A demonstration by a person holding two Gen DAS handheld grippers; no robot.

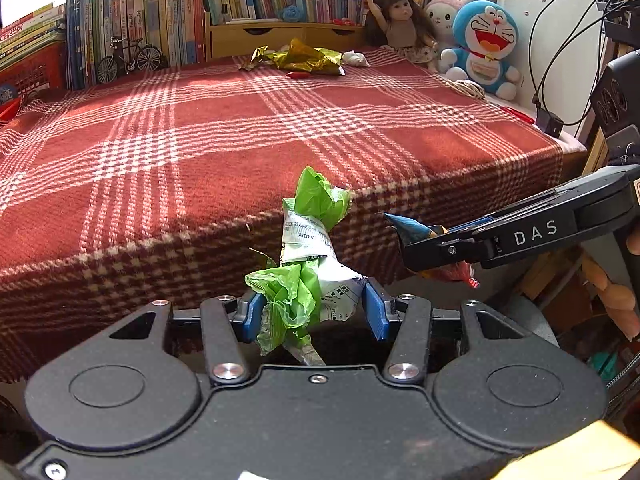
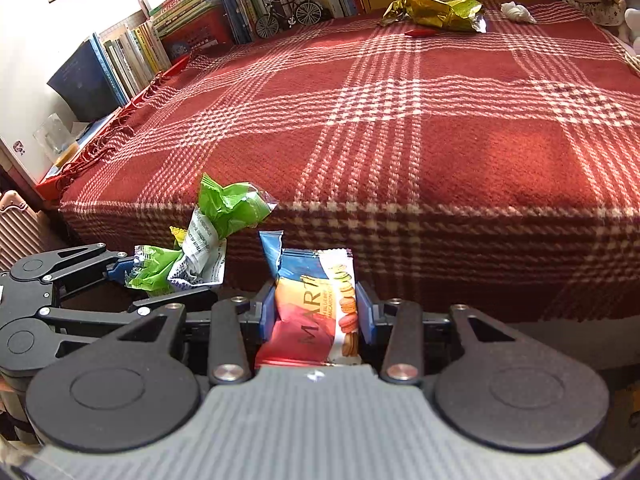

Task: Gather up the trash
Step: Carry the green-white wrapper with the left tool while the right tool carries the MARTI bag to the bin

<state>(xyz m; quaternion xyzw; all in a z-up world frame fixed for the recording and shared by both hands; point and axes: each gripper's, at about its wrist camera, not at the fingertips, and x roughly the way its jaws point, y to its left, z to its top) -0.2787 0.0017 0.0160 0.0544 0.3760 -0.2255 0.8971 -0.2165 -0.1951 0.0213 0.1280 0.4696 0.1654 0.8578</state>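
Grippers are both gripping trash below the bed's near edge: the left gripper (image 1: pixel 316 312) is pinching a green wrapper (image 1: pixel 308 248), the right gripper (image 2: pixel 316 312) a snack packet (image 2: pixel 316 308); a gold wrapper (image 1: pixel 300 58) is lying on the red blanket (image 1: pixel 240 132) by the books (image 1: pixel 168 16)

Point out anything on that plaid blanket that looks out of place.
At the blanket's far edge lie a crumpled gold foil wrapper, a small red scrap in front of it and a white wad beside it: litter on an otherwise tidy cover.
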